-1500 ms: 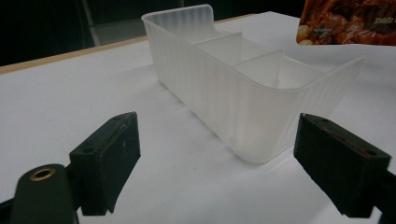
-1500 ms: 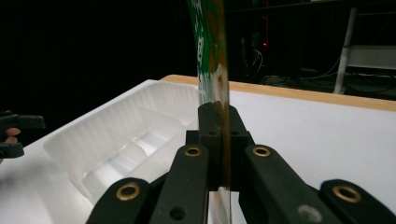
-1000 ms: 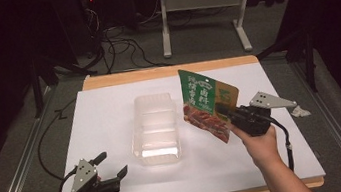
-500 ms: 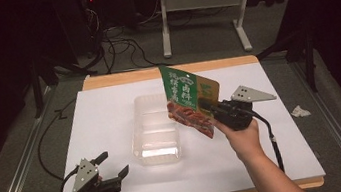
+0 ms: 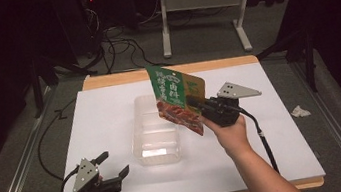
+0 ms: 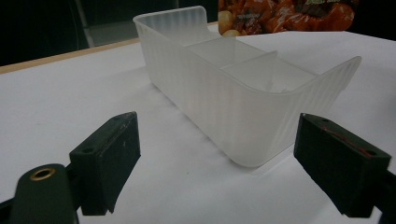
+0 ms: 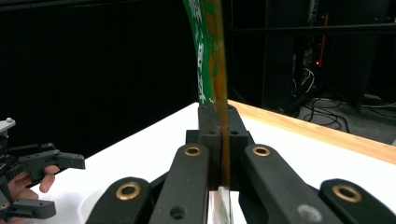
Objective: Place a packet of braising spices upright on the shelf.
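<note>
clearly the carry step is in hand: the right gripper has its jaws clamped on the edge of a green food pouch, held tilted in the air over the right rim of the clear plastic tray. the left gripper rests wide open and empty near the tray's near end. next, likely, the pouch must be lowered into a compartment.

A green and orange food pouch, printed with a picture of red saucy food, is held upright and tilted above the table, at about 2 o'clock from a clear plastic container.
</note>
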Demonstrator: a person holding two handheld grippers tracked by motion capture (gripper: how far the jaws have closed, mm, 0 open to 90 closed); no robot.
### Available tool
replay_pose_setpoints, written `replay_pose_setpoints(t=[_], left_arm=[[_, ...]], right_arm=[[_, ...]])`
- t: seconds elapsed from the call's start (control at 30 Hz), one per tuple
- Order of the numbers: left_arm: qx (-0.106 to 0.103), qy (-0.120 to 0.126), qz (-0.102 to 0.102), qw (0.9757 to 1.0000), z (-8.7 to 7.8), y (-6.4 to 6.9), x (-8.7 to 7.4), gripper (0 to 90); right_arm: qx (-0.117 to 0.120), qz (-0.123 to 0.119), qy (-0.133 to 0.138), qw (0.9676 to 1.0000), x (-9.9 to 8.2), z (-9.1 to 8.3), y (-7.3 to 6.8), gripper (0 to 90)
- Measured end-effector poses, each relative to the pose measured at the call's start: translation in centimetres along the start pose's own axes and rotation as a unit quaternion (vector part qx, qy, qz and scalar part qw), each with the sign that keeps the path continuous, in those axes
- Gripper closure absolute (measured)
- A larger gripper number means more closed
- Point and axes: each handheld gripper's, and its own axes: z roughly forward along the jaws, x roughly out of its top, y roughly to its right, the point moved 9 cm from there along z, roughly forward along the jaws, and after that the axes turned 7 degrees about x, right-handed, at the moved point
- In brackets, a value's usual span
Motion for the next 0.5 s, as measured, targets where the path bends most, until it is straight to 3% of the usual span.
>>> replay_pose_setpoints(t=[0.5], left_arm=[[-0.002,0.001,-0.001,1.0000,0.1,0.0,0.0,15.3]], right_arm=[[0.027,-0.012,-0.003,0.9996,0.3,3.5,-0.1,90.0]])
